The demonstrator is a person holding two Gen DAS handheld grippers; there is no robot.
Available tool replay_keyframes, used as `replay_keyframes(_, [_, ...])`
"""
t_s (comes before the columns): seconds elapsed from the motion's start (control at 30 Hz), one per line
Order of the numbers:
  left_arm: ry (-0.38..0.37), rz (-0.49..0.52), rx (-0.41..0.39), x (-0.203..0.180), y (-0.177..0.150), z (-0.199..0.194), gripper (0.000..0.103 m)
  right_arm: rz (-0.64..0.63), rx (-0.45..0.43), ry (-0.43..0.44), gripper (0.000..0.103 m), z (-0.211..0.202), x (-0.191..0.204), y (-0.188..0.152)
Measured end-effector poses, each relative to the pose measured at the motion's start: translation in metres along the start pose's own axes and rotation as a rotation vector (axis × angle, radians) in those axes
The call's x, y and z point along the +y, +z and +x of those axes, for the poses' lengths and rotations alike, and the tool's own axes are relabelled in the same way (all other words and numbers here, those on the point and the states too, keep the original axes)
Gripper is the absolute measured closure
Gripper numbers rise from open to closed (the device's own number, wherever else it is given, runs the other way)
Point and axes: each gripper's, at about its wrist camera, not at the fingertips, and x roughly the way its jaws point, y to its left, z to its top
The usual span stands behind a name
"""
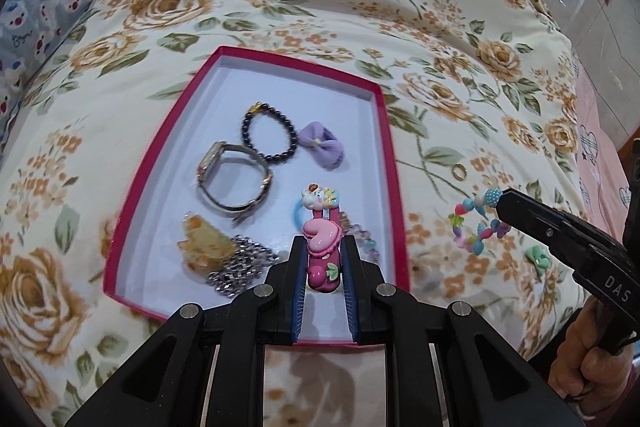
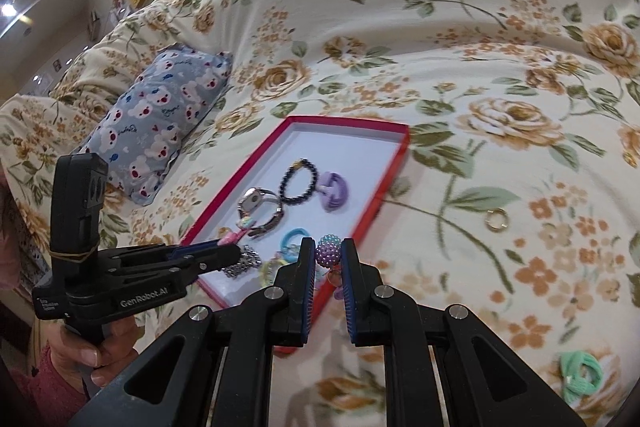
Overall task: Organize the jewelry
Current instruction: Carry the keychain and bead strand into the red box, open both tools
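Note:
A red-rimmed box [image 1: 384, 131] with a white floor lies on the floral bedspread. In it are a dark bead bracelet [image 1: 269, 131], a metal watch [image 1: 234, 174], a purple hair tie [image 1: 323, 145], a blue hair tie [image 1: 298, 213], an amber clip [image 1: 206, 242] and a silver chain [image 1: 240, 265]. My left gripper [image 1: 323, 247] is shut on a pink cartoon hair clip [image 1: 322, 239] above the box's near end. My right gripper [image 2: 329, 251] is shut on the big bead of a colourful bead bracelet [image 1: 478, 223], held right of the box [image 2: 394, 131].
A gold ring [image 1: 460, 171] and a green hair tie [image 1: 538, 259] lie on the bedspread right of the box; both also show in the right wrist view, ring [image 2: 497, 219] and tie [image 2: 580, 371]. A blue bear-print pillow [image 2: 160, 115] lies left of the box.

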Motion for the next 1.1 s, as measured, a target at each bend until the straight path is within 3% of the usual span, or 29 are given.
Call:
replay_keyframes(0.57, [0.037, -0.042, 0.005, 0.022, 0.002, 0.006, 0.087, -0.081, 0.071, 0.085, 0.091, 0.04, 0.042, -0.001])
replay_keyframes(1.1, [0.069, -0.037, 0.022, 0.027, 0.01, 0.024, 0.087, -0.069, 0.133, 0.127, 0.091, 0.074, 0.04, 0.0])
